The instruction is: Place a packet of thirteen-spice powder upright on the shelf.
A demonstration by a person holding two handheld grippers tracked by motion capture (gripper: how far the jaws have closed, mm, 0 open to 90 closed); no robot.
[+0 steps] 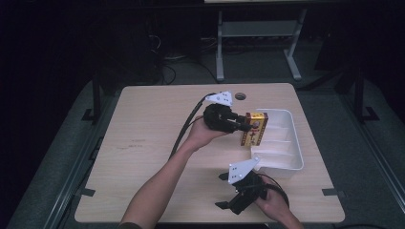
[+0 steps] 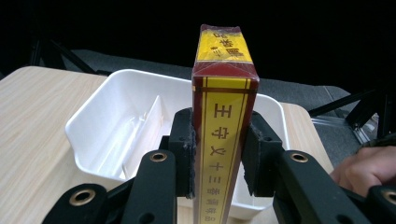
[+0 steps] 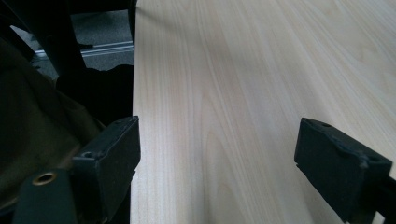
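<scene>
Left gripper [image 1: 244, 125] clamped and reaching forward; right gripper [image 1: 222, 191] spread wide, low.

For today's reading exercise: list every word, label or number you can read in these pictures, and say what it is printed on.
"王守义十三香" runs down the yellow spine of the box held in the left gripper.
The characters on the box's top face are too blurred to read.
The white tray and the table carry no text.
</scene>
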